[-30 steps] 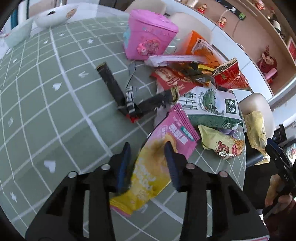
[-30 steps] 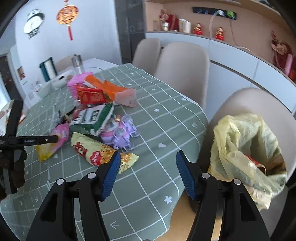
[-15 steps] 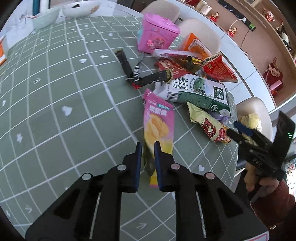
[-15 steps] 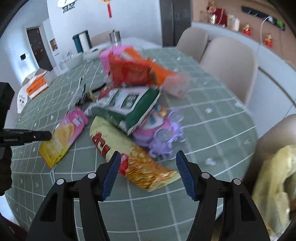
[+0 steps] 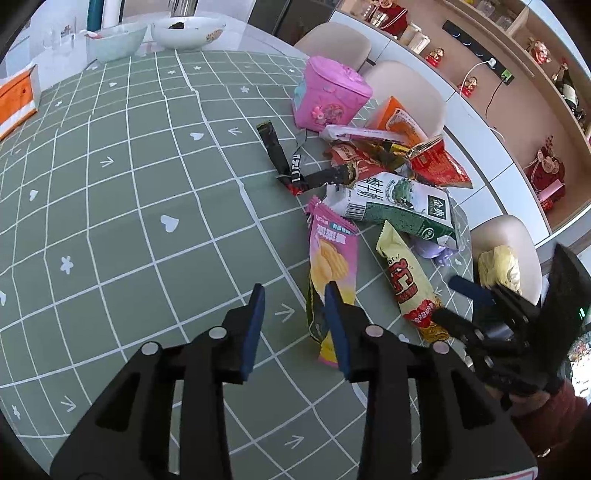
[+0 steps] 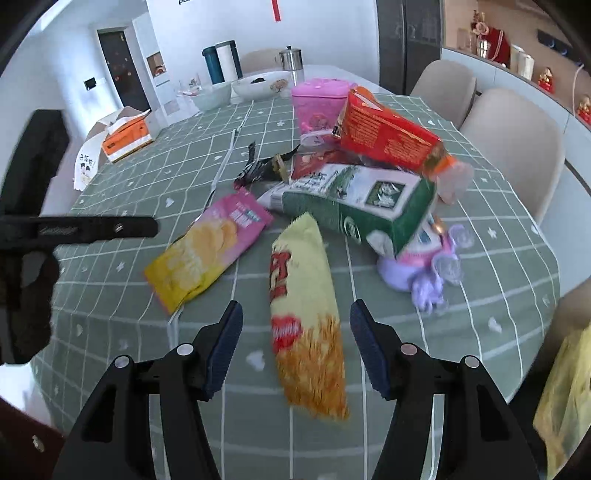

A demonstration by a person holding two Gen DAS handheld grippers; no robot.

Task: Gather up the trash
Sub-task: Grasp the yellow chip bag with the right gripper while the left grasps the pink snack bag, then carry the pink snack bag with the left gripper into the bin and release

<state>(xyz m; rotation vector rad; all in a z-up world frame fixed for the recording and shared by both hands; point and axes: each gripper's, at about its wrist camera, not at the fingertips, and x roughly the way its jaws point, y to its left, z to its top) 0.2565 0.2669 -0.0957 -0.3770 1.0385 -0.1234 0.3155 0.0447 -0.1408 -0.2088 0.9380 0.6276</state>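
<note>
Both claws sit spread open with nothing held. The left claw hangs over the green checked tabletop; its right finger overlaps the near end of the pink-and-yellow chip bag, though I can't tell if it's actually touching. That bag lies flat, running from the claw toward 12 o'clock in the left wrist view.

The right claw is wide open, with the yellow snack bag lying between its fingers, lengthwise toward 12 o'clock, no contact on either side that I can see. From the left wrist view the right claw shows at about 4 o'clock, at the table edge, with the same yellow snack bag just in front of it.

The rest of the trash is piled toward 1 o'clock in the left view: a green-and-white bag, a red bag, an orange carton, black wrappers and a pink box. A purple toy sits partly under the green-and-white bag in the right view.

A yellow plastic bag rests on a beige chair just past the table edge, around 3 o'clock in the left view. Two bowls and an orange tissue box are at the far end.
</note>
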